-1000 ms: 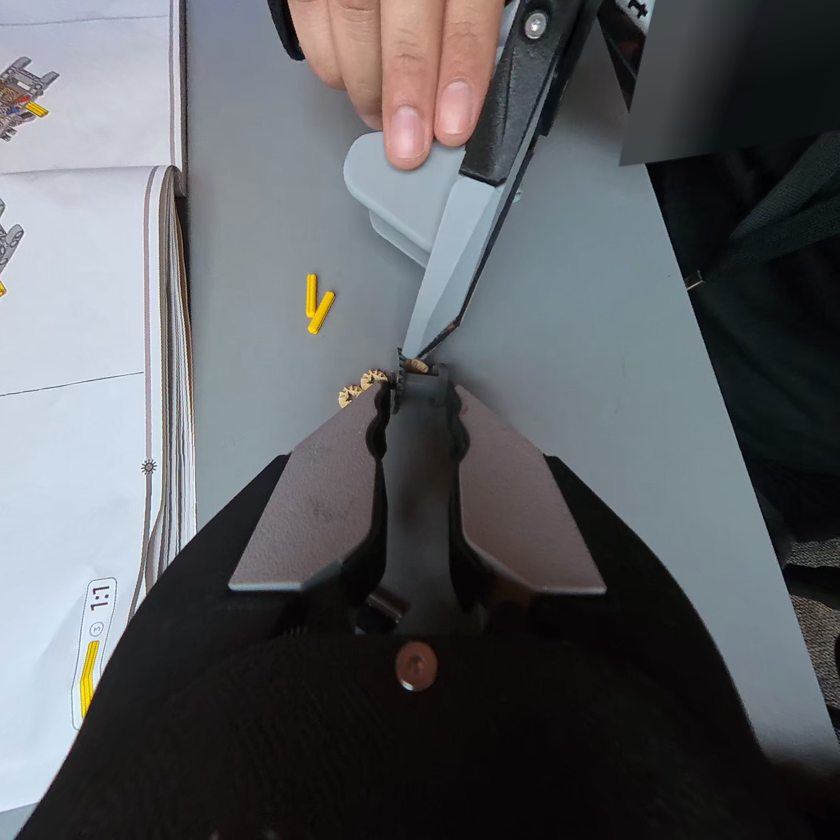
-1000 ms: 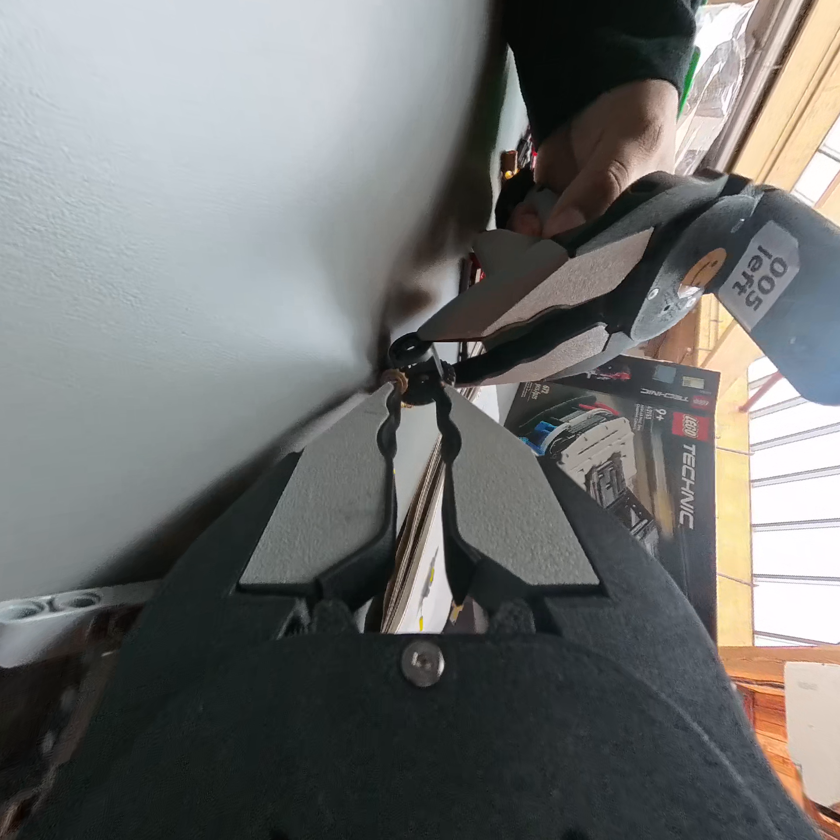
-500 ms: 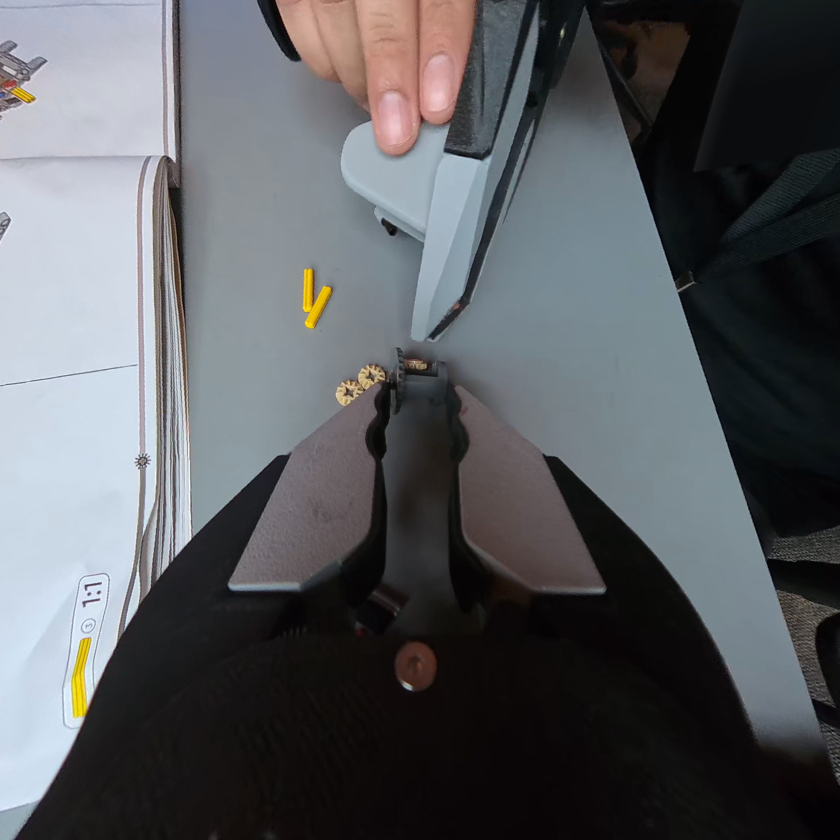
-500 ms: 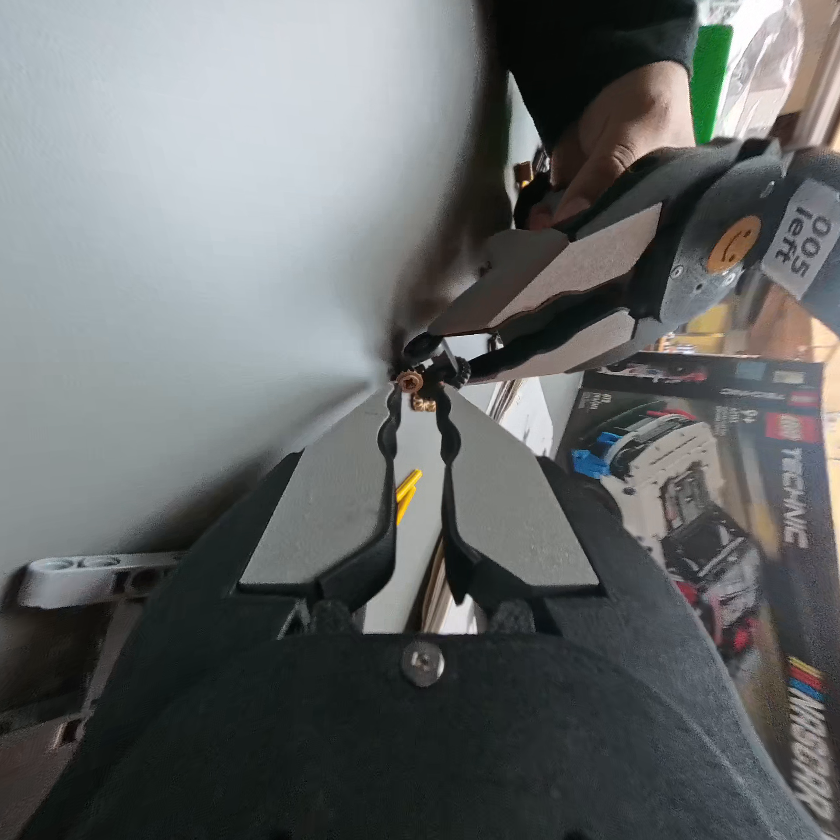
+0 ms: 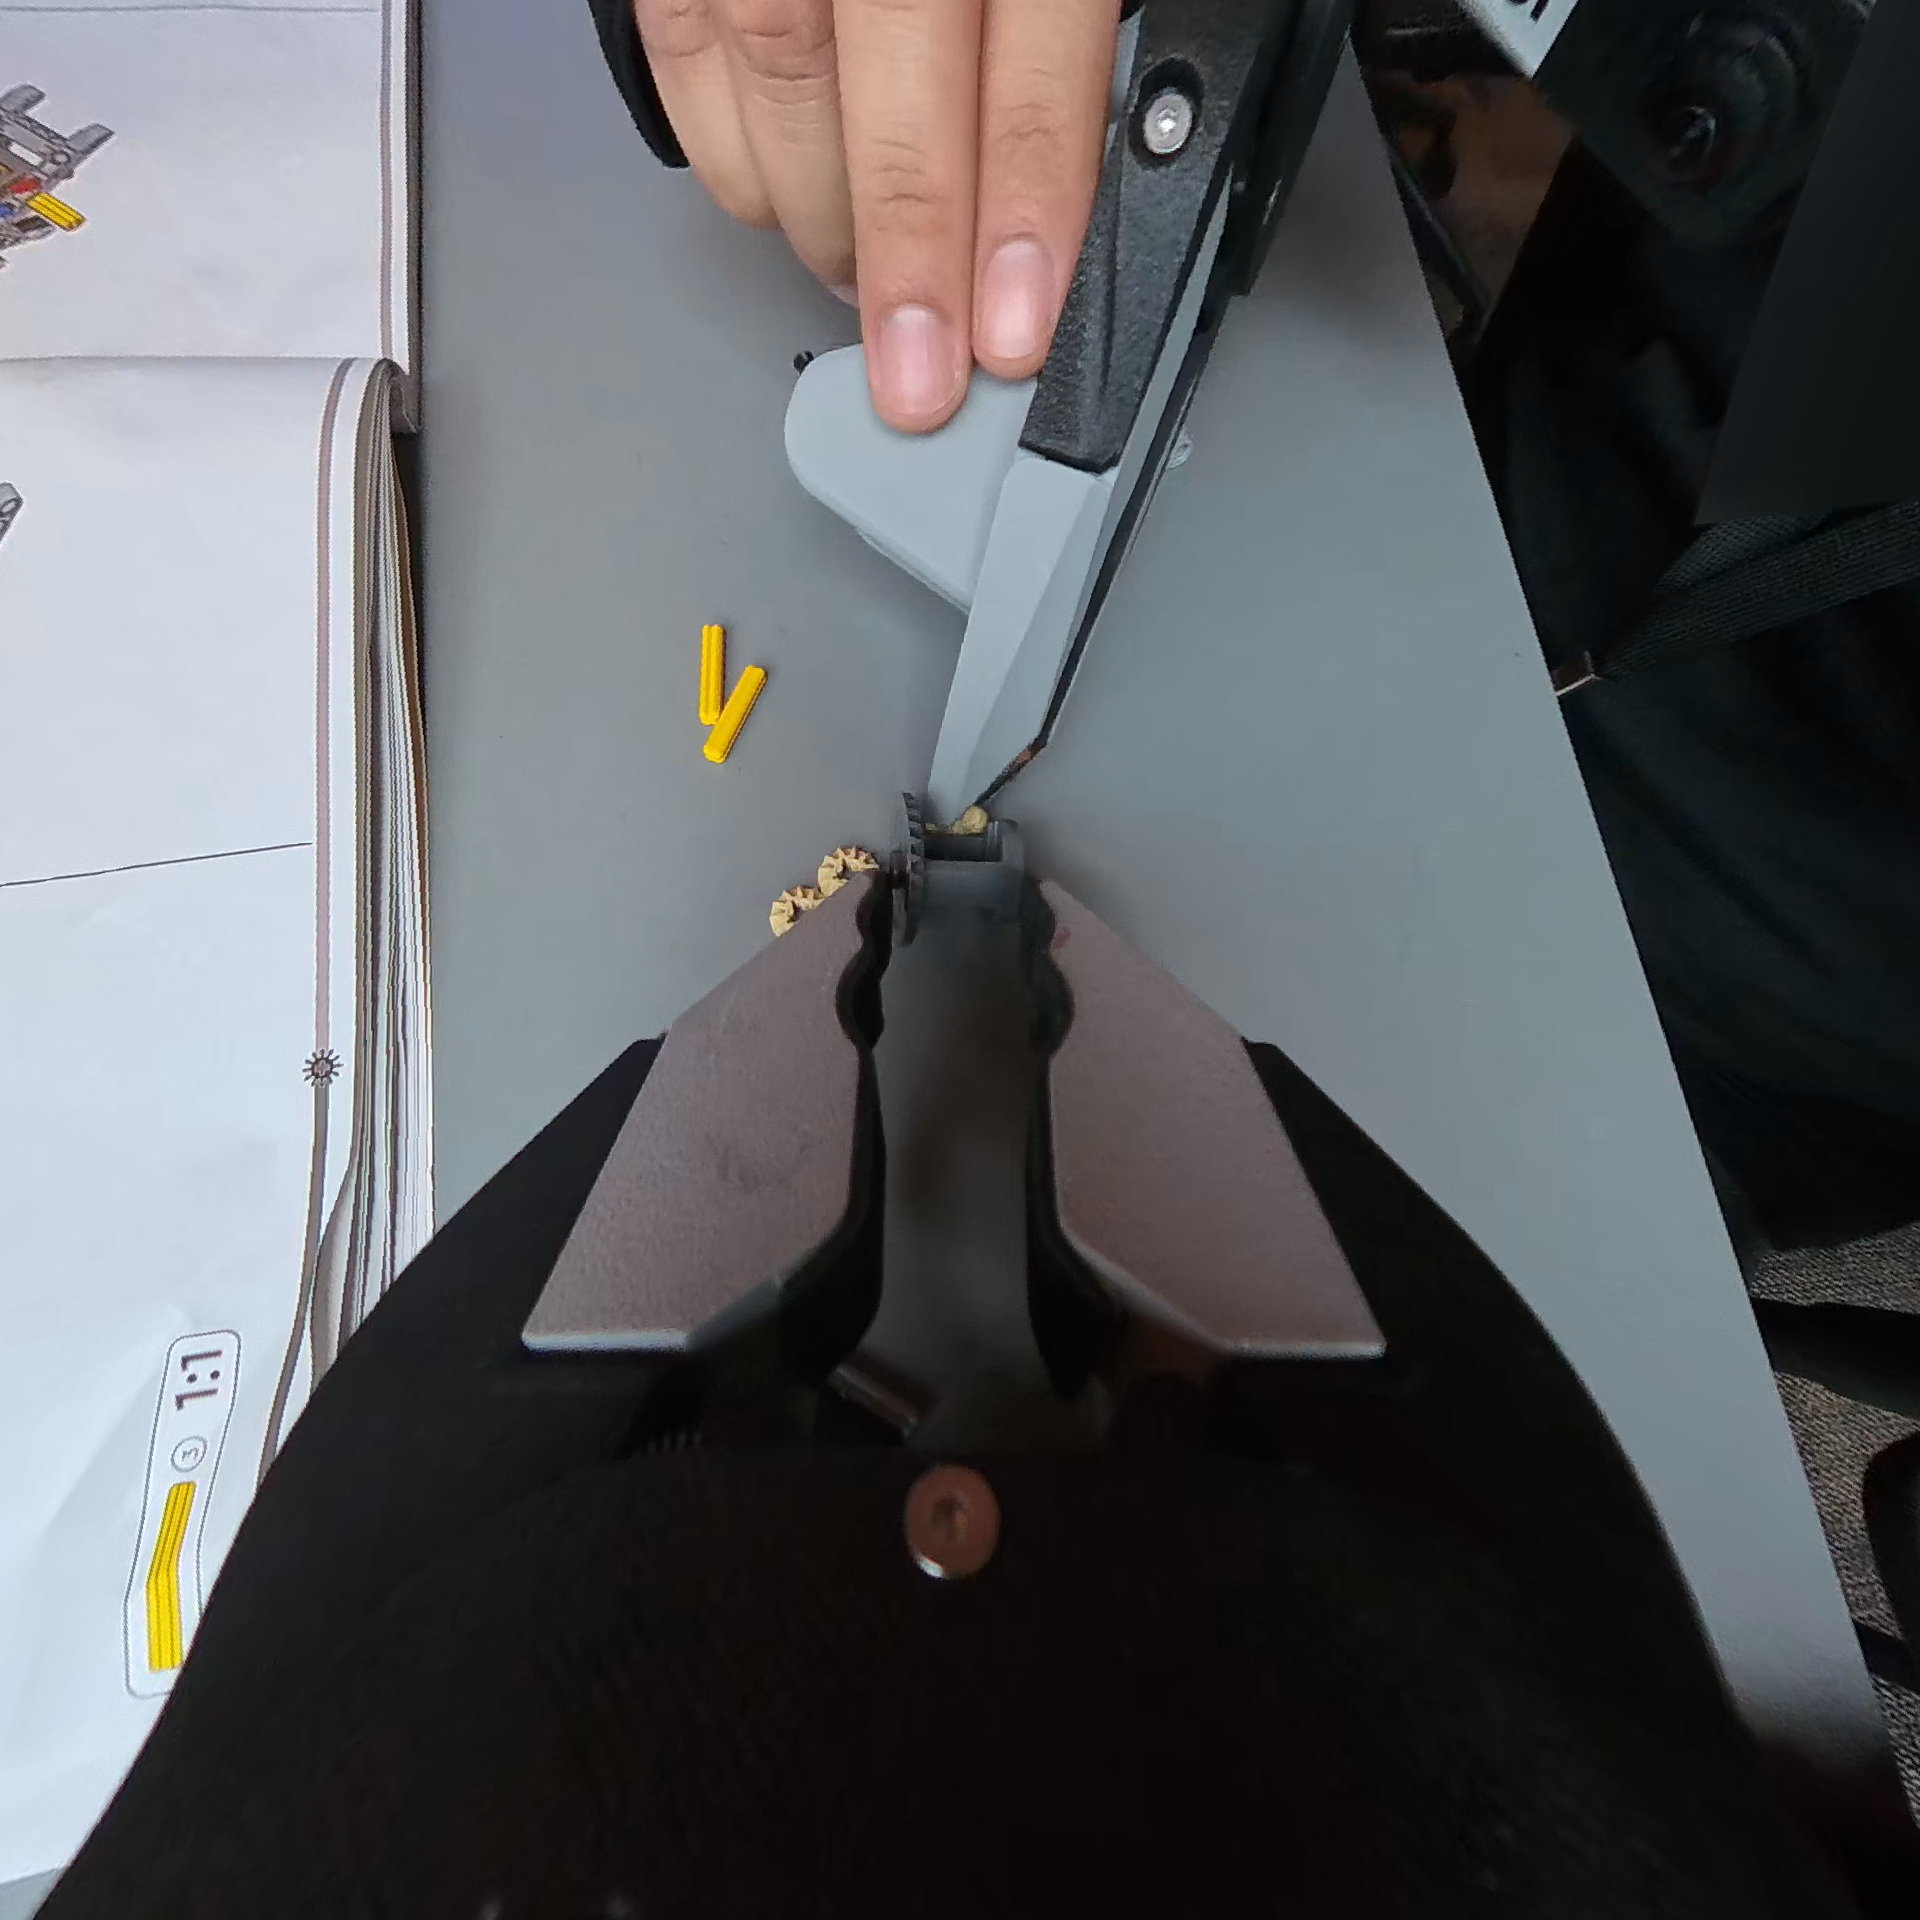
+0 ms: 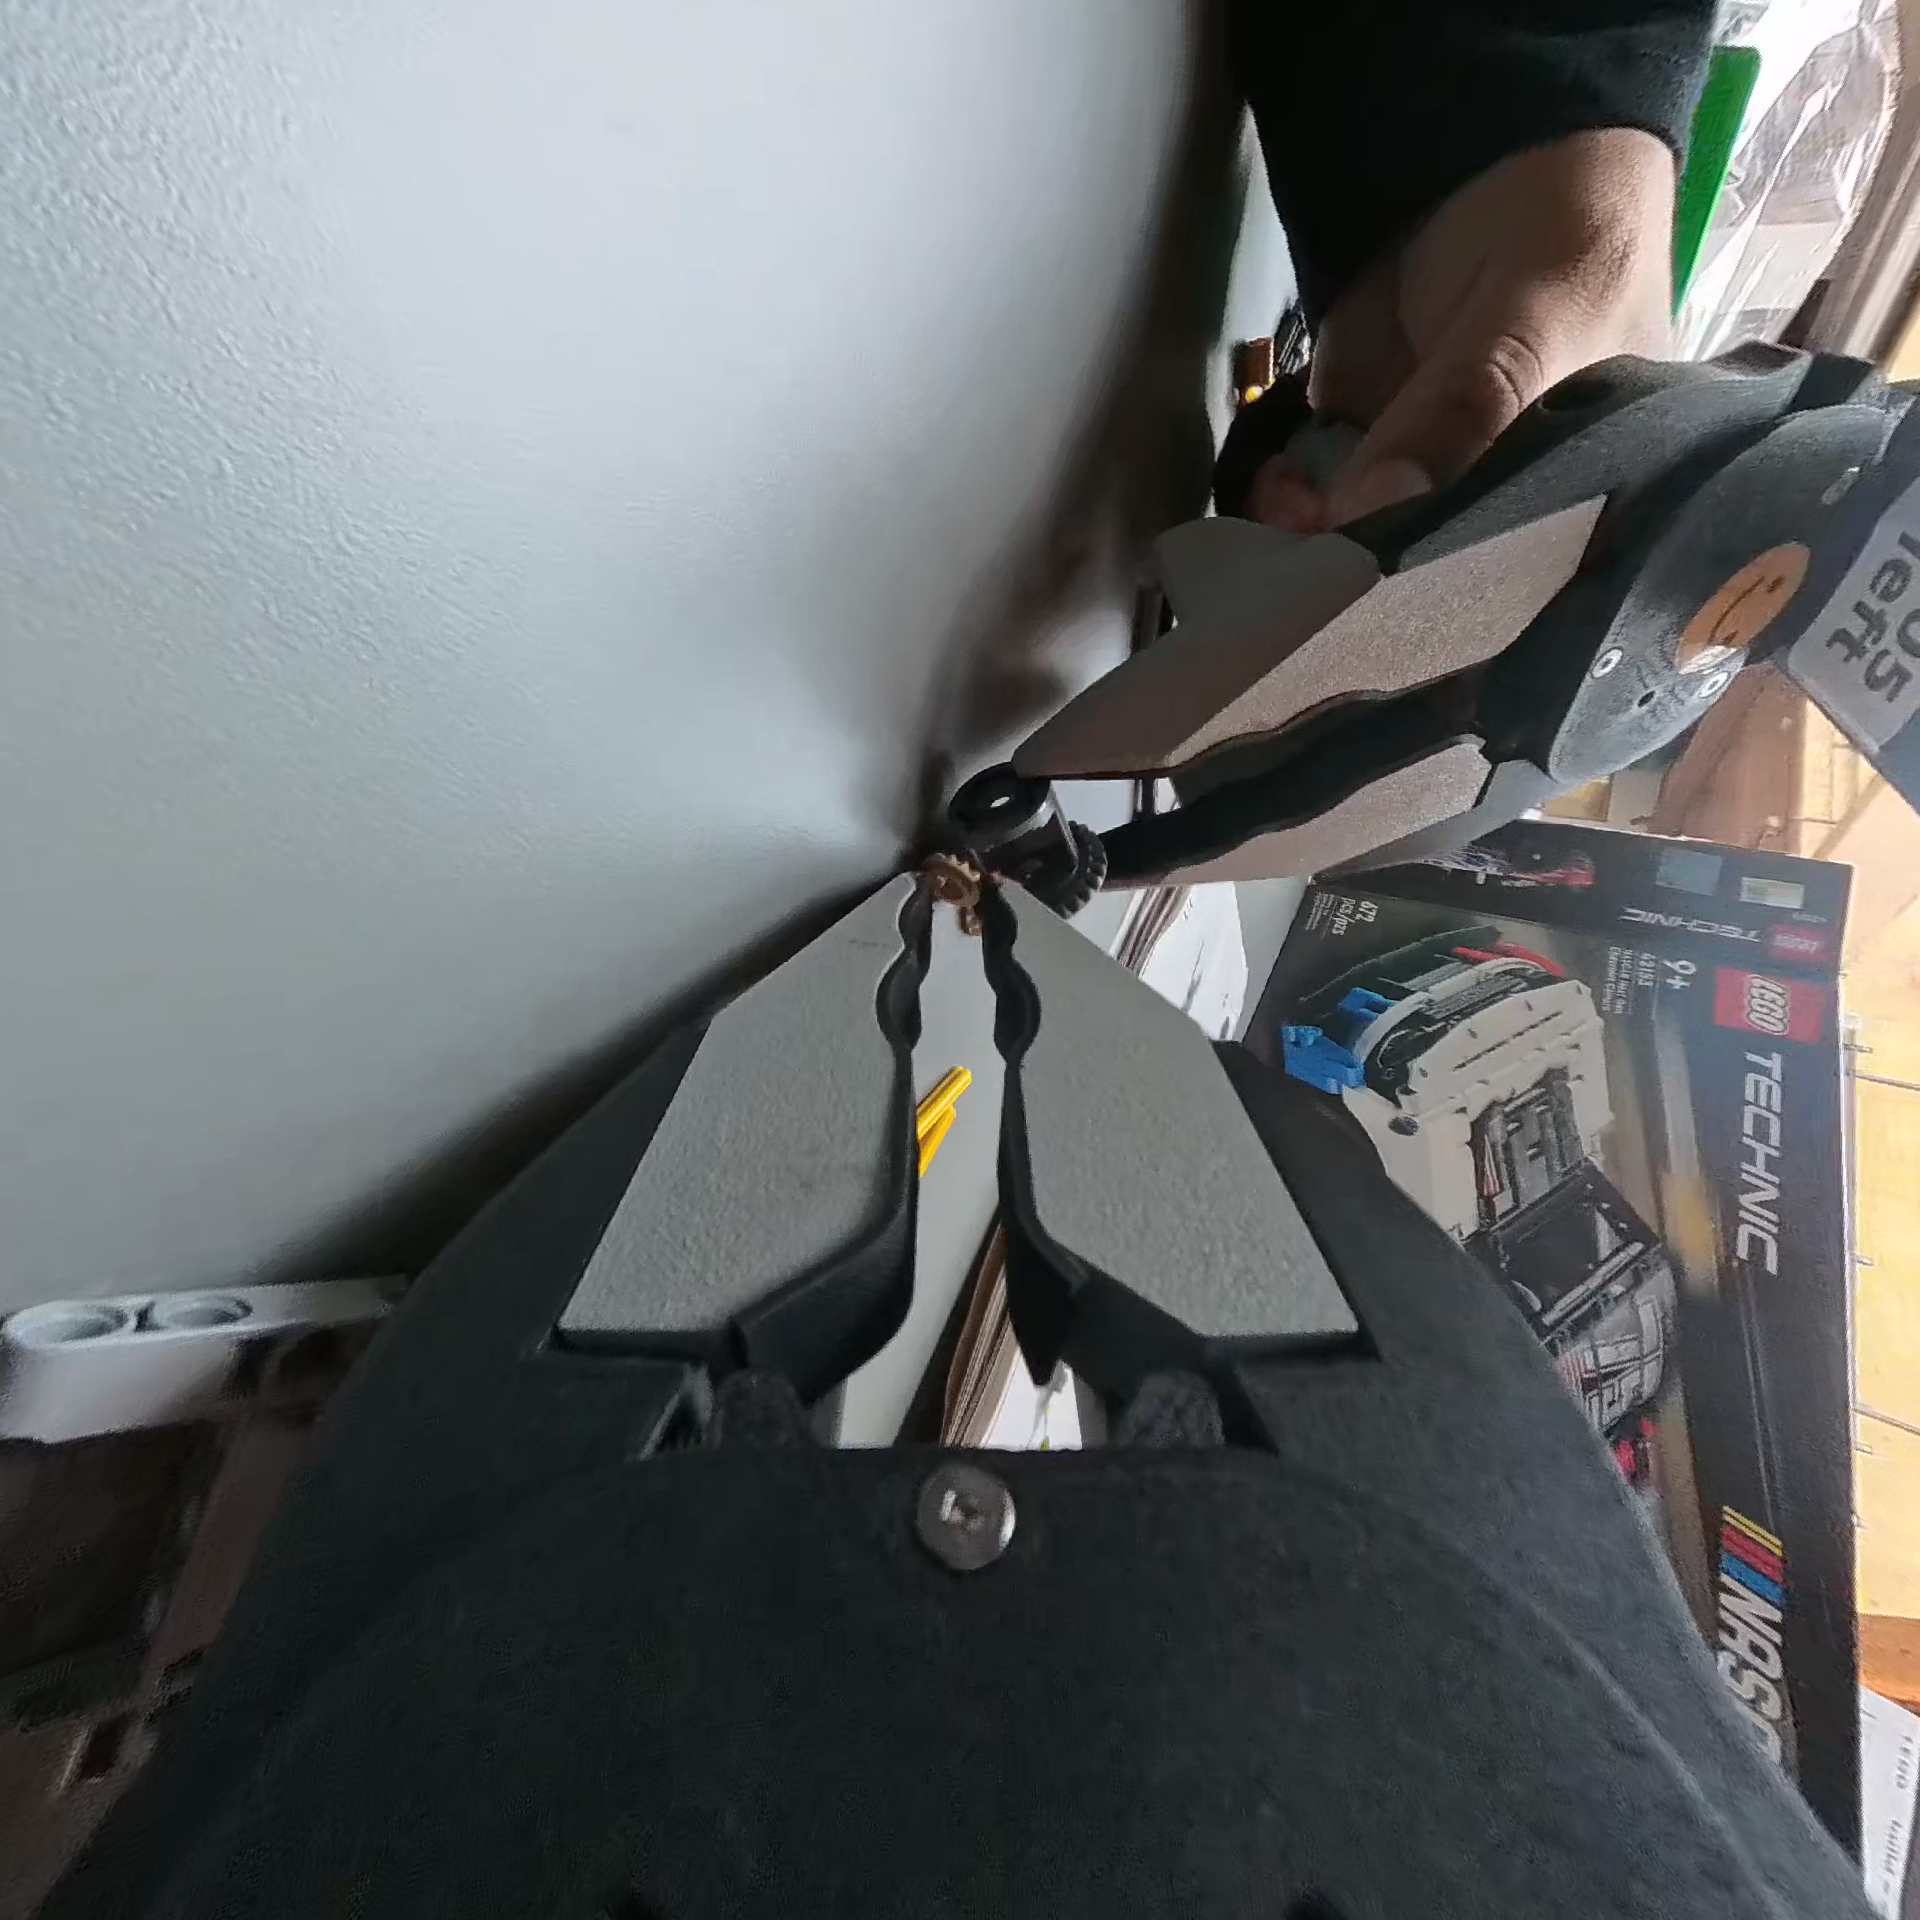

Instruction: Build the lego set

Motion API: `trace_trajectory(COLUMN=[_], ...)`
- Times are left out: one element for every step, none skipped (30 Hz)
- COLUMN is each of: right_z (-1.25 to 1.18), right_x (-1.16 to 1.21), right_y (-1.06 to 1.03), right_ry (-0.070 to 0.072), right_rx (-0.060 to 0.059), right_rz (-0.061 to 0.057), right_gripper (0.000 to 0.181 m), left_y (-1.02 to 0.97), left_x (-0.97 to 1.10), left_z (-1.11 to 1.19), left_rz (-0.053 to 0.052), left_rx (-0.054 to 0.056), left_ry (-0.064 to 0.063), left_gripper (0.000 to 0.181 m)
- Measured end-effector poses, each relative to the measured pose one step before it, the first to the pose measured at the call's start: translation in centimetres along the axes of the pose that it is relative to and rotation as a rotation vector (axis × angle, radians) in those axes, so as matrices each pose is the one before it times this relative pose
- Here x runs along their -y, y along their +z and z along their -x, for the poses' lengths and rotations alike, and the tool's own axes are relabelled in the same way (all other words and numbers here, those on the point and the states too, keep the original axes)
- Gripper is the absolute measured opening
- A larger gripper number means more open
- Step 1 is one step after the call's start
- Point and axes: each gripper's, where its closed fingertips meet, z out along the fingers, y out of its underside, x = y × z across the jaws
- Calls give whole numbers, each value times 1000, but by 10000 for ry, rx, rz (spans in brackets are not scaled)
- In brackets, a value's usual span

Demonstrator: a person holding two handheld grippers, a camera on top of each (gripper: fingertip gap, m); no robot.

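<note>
Back at the black gear assembly [image 5: 956,868] (left gripper [image 5: 957,914] jaws grasping it), right gripper [image 6: 951,904] pinches a tan gear [image 6: 954,881].

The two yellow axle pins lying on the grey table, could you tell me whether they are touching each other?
Touching. In the left wrist view the two yellow axle pins form a narrow V on the grey table, the upright pin's lower end meeting the slanted one.

- Short yellow plastic axle rods [image 5: 730,694]: two, touching in a V on the grey tabletop [image 5: 1299,935].
- Small tan plastic toothed gears: two loose [image 5: 819,889] side by side; one more [image 6: 951,878] between fingers. Three total.
- Dark grey barrel-shaped assembly with a black toothed gear [image 5: 961,868]: one.
- Open white paper instruction booklet [image 5: 177,831]: one.
- Printed cardboard set box [image 6: 1558,1195]: one.
- Light grey perforated plastic beam [image 6: 156,1325]: one.
</note>
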Motion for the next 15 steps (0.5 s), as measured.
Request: trace_trajectory(right_z=[48,62,30,19,13,17,8,-6,55,106,213,184,27,-124,-206], right_x=[-22,9,27,23,-19,-74,-115,-148,-139,-74,-41,-18,46,132,112], right_y=[-69,-56,-45,-36,-43,-30,-38,-46,-46,-81,-75,-62,-41,-23,18], right_ry=[-48,-75,-75,-77,-90,-108,-115,-125,-161,-193,-171,-114,-34,80,133], right_rx=[19,14,-3,-3,-5,-10,-19,-39,-19,2,85,75,0,-52,-67], right_rz=[-2,3,9,20,40,71,85,104,105,78,67,67,13,-59,-56], right_gripper=[6,6,6,6,6,6,6,5,4,4,0,0,0,0,0], left_y=[-15,-4,-17,-4,-6,-1,0,-10,-8,-7,-1,-7,-8,4,7], left_x=[-18,-22,-23,-7,-21,-1,-15,1,-10,-7,-2,-7,-9,1,1], left_z=[3,4,-6,-1,1,0,1,5,-1,0,-1,3,6,-3,-6], left_rz=[7,6,8,5,3,1,1,5,3,1,2,3,4,1,4], left_rx=[2,4,3,0,-1,0,3,4,3,4,1,-1,0,2,4], left_ry=[-2,3,2,-2,-2,1,3,0,1,1,-3,-5,-2,4,8], left_gripper=[21,21,21,21,21,21,21,21,21,21,21,21,21,21,21])
